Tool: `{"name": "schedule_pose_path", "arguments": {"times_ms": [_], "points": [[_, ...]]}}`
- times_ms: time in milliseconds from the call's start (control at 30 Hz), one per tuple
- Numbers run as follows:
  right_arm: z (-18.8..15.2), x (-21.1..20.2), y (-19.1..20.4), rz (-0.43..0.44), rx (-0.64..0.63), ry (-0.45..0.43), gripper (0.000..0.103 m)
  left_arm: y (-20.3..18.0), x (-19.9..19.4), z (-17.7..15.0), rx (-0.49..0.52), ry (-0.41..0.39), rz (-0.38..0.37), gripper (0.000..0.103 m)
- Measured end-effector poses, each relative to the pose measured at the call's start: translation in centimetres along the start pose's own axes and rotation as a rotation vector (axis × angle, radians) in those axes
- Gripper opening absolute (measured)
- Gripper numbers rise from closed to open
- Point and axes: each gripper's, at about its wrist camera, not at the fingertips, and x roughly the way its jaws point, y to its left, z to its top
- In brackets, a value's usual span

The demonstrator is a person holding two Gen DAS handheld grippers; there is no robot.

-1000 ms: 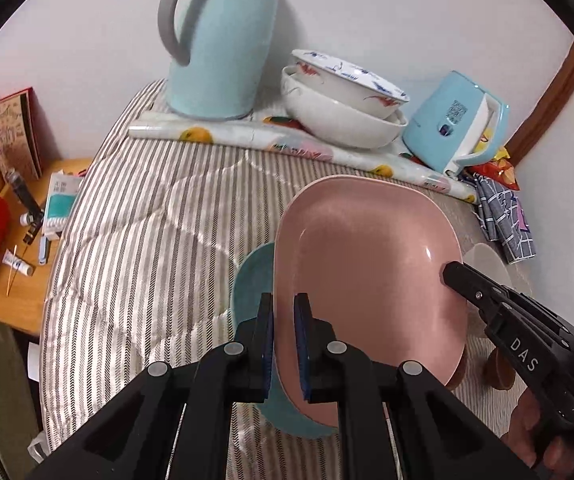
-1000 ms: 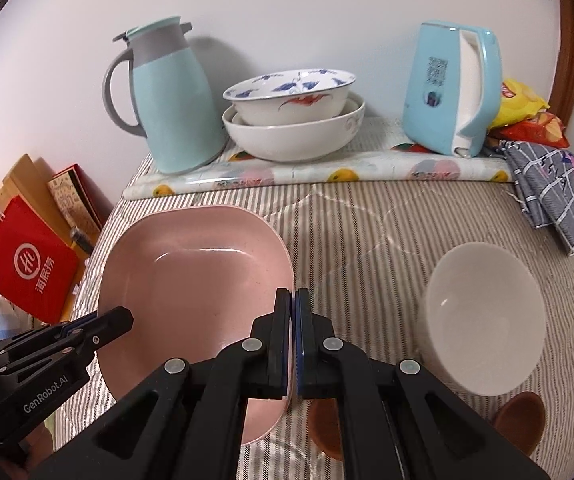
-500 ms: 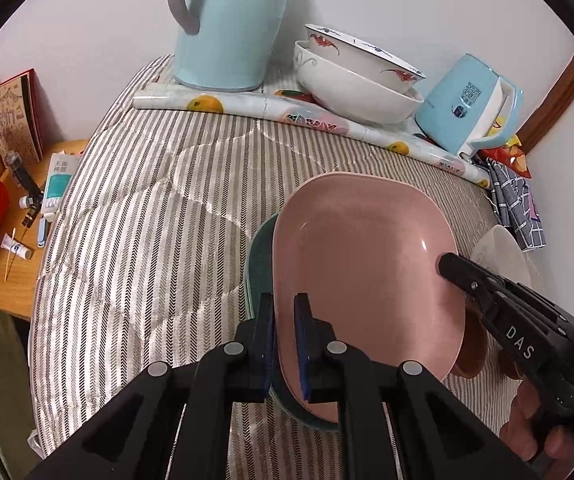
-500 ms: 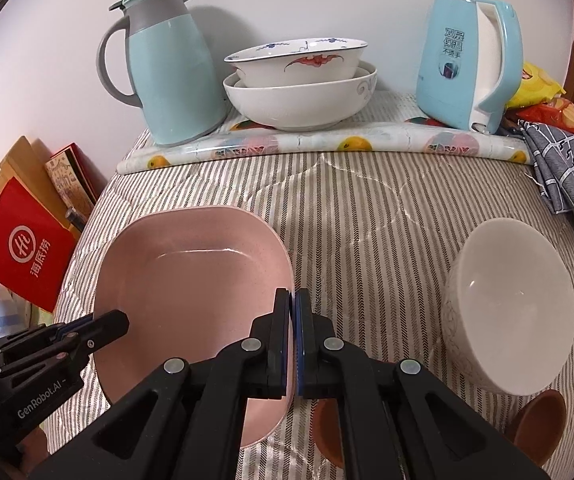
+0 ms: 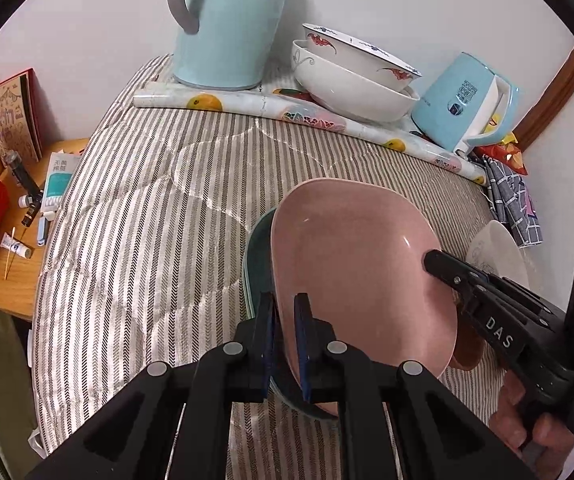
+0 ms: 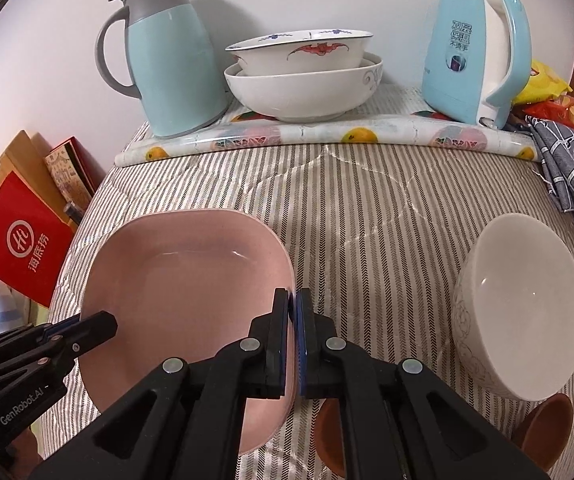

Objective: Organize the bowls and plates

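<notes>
- Two grippers are clamped on one pink plate (image 5: 351, 264): the left gripper (image 5: 285, 344) pinches the near-left rim, the right gripper (image 6: 294, 344) the opposite rim, both jaws nearly closed with only the rim between them.
- Directly under the plate, beneath the left jaws, a teal plate (image 5: 255, 264) is seen on the striped bed (image 5: 147, 220); whether the two touch cannot be told.
- Both rims should be lowered level, so the plate nests squarely.
- Jaws are best opened only once weight is taken.
- Right of the right jaws, the white bowl (image 6: 527, 312) should be avoided.

Both wrist views face the wall — sharing the pink plate (image 5: 351, 264).
</notes>
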Motion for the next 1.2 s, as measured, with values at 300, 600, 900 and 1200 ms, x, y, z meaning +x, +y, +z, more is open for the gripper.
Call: {"name": "schedule_pose_path", "arguments": {"times_ms": [300, 600, 900, 1200], "points": [[-0.4, -0.5, 0.0, -0.002, -0.003, -0.016, 0.012, 0.1, -0.6, -0.7, -0.023, 0.016, -0.019, 0.013], [-0.9, -2.2, -0.6, 0.0, 0.011, -0.049, 0.026, -1.4, -2.1, -1.4, 0.028, -0.028, 0.054, 0.047], [-2.2, -4.8, -1.3, 0.001, 0.007, -0.076, 0.027, -1.6, -3.9, -1.7, 0.019, -0.07, 0.037, 0.05], [-5.1, -9.5, -4.1, -0.034, 0.033, -0.132, 0.044, -4.4, -4.8, -3.0, 0.029, -0.093, -0.009, 0.05]]}}
